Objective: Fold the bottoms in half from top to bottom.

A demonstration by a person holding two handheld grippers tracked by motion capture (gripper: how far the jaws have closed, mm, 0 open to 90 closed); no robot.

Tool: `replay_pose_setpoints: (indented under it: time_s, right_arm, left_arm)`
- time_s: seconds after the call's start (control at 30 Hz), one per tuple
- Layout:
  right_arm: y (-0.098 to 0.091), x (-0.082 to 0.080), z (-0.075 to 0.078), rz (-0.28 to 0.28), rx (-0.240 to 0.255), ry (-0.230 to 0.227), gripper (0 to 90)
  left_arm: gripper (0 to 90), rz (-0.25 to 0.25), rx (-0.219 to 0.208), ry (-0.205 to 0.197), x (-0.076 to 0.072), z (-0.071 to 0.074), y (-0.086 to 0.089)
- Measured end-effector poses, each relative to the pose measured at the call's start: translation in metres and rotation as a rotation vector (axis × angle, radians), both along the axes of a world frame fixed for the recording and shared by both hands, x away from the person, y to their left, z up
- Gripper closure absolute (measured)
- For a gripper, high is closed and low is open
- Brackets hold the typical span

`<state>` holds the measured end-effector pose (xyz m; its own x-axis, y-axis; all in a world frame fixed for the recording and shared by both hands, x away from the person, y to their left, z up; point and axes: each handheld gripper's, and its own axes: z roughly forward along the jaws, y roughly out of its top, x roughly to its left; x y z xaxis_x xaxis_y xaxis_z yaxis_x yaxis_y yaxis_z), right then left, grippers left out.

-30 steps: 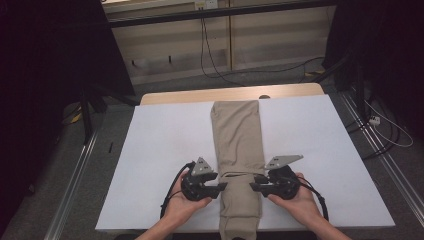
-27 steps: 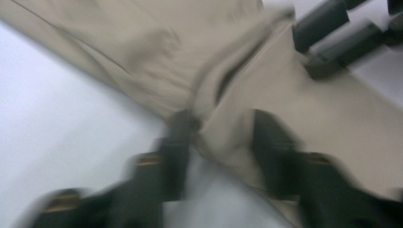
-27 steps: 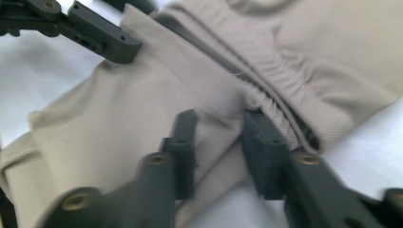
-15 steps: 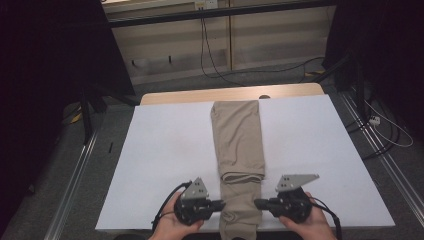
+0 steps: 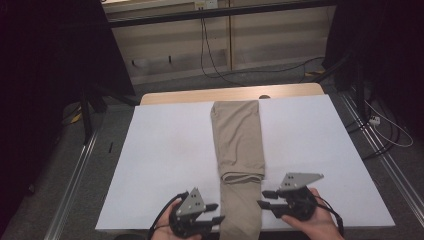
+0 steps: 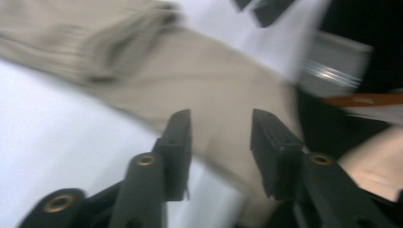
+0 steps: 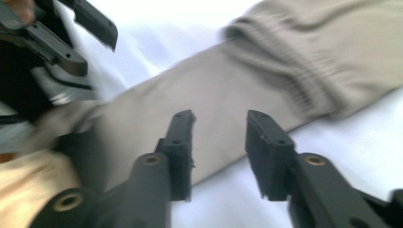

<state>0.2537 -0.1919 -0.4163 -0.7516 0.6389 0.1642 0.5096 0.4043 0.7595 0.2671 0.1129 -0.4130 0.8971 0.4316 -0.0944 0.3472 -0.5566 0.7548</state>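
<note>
High view: a long strip of folded beige knit trousers [image 5: 238, 165] lies down the middle of the white-covered table [image 5: 165, 165], running from twelve o'clock to six o'clock, its ribbed cuff [image 5: 243, 176] folded back onto the cloth. The left hand-held gripper [image 5: 216, 213] sits at seven o'clock, the right hand-held gripper [image 5: 261, 198] at five o'clock, flanking the near end.

Left gripper view: its jaws have just been opening; they stand parted, pads off the blurred beige cloth [image 6: 214, 90].

Right gripper view: likewise released, jaws just opened, the trousers [image 7: 266, 71] beyond them, not pinched.

Judged step: regrasping between folds. The next move calls for pinching both near-end edges evenly and lifting the end toward twelve o'clock.
</note>
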Motion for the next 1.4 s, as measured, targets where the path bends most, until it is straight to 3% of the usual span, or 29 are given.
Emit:
replay_pose_setpoints:
  time_s: [0.07,0.17,0.2,0.23,0.27,0.33,0.4,0.47,0.53,0.57,0.7,0.83,0.97,1.07,1.23,1.4]
  right_arm:
    - [0.002,0.019,-0.002,-0.014,-0.047,-0.037,54.0]
    - [0.004,0.047,-0.005,-0.035,-0.069,-0.059,51.3]
    - [0.005,0.055,-0.007,-0.031,-0.075,-0.057,48.9]
    - [0.007,0.062,-0.009,-0.027,-0.077,-0.048,48.1]
    - [0.009,0.067,-0.012,-0.031,-0.094,-0.057,46.8]
    - [0.013,0.074,-0.018,-0.02,-0.126,-0.073,46.8]
    - [0.014,0.077,-0.024,-0.031,-0.142,-0.046,49.6]
    - [0.013,0.078,-0.026,-0.02,-0.122,-0.032,61.4]
    - [0.012,0.078,-0.024,-0.016,-0.09,-0.041,71.3]
    - [0.012,0.079,-0.023,-0.021,-0.095,-0.044,76.5]
    - [0.01,0.083,-0.024,-0.027,-0.077,-0.028,79.4]
    - [0.011,0.084,-0.024,-0.025,-0.072,-0.016,83.9]
    - [0.013,0.078,-0.014,-0.019,-0.07,-0.004,85.1]
    - [0.013,0.065,-0.002,-0.001,-0.041,-0.002,85.1]
    - [0.012,0.029,0.013,0.052,0.014,0.012,85.0]
    - [0.015,-0.01,0.01,0.11,0.02,0.044,84.9]
  left_arm:
    - [53.3,0.031,0.015,-0.01,0.024,-0.003,-0.004]
    - [44.2,0.072,0.03,-0.013,0.056,-0.008,-0.016]
    - [40.6,0.091,0.056,-0.037,0.064,-0.01,-0.021]
    - [31.7,0.105,0.085,-0.07,0.07,-0.012,-0.028]
    - [23.5,0.105,0.09,-0.074,0.075,-0.014,-0.033]
    - [31.4,0.088,0.084,-0.068,0.081,-0.016,-0.039]
    - [34.4,0.092,0.092,-0.072,0.084,-0.016,-0.045]
    - [55.5,0.091,0.084,-0.089,0.087,-0.018,-0.047]
    - [67.4,0.08,0.087,-0.079,0.09,-0.021,-0.048]
    - [69.3,0.08,0.092,-0.087,0.091,-0.023,-0.048]
    - [69.9,0.072,0.091,-0.069,0.093,-0.027,-0.05]
    - [83.1,0.064,0.074,-0.04,0.094,-0.026,-0.049]
    - [85.6,0.054,0.055,-0.011,0.087,-0.015,-0.044]
    - [85.6,0.041,0.013,0.011,0.072,-0.003,-0.036]
    - [85.4,-0.018,-0.019,0.033,0.036,0.01,-0.024]
    - [85.3,-0.07,-0.006,0.079,-0.001,0.006,-0.016]
